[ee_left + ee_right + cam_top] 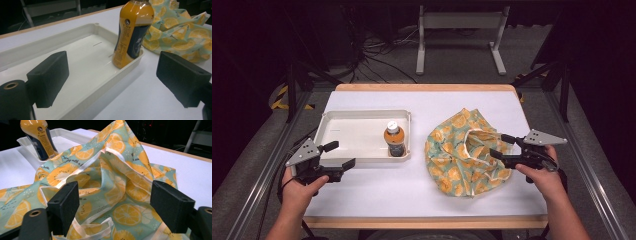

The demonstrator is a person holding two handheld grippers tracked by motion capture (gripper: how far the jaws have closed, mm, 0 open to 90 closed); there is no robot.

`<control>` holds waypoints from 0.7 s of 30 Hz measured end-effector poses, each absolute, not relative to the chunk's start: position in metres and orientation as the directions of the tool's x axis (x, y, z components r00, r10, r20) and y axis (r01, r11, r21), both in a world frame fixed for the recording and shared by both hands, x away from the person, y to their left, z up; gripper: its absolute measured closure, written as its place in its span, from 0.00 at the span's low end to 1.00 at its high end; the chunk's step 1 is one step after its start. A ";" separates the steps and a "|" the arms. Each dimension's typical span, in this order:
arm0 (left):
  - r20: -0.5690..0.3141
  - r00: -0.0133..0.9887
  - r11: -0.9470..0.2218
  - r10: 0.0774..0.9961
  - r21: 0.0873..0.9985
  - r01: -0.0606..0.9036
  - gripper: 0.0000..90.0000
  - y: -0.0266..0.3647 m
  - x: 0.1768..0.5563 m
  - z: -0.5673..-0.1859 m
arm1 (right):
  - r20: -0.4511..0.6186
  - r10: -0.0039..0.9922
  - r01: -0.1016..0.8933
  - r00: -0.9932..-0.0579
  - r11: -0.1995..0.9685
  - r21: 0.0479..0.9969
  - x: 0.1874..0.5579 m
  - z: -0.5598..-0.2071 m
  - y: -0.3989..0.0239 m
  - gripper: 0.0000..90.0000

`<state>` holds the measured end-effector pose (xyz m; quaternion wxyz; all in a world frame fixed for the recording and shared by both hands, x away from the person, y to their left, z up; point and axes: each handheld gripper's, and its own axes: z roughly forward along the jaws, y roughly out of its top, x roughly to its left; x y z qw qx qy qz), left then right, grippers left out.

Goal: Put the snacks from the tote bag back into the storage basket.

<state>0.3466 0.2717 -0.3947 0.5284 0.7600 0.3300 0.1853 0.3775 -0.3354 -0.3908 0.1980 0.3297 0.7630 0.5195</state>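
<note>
The right claw is spread wide, its two black jaws well apart and gripping nothing. In the right gripper view the jaws stand over the crumpled lemon-print bag, with the cloth and its pale handle straps lying between and below them; whether the pads touch the fabric cannot be told. In the high view this claw sits at the bag's right edge, jaws pointing into its folds.

The left claw is also wide open and empty. It hovers at the near left corner of the white tray, one jaw over the tray's front rim and the other just outside it above the table. The left gripper view shows the tray's inside past the jaws.

The orange drink bottle stands upright in the tray's near right corner, against the wall nearest the bag. The bag lies on the table just right of the tray, near but apart from it.
</note>
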 end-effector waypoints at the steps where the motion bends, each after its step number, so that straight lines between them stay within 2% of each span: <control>1: -0.076 0.711 -0.213 0.699 0.927 0.308 0.13 0.273 0.346 -0.398 | 0.039 0.708 0.295 -0.705 0.242 0.924 0.378 -0.391 -0.335 0.27; 10: -0.110 0.707 -0.172 0.698 0.933 0.315 0.11 0.269 0.349 -0.424 | 0.032 0.704 0.295 -0.709 0.255 0.921 0.380 -0.398 -0.336 0.27; 15: -0.091 0.690 -0.166 0.718 0.941 0.296 0.08 0.268 0.346 -0.434 | 0.022 0.704 0.290 -0.710 0.264 0.920 0.380 -0.402 -0.335 0.27; 21: -0.107 0.701 -0.182 0.705 0.928 0.325 0.06 0.265 0.345 -0.448 | 0.017 0.702 0.286 -0.712 0.268 0.920 0.380 -0.406 -0.335 0.27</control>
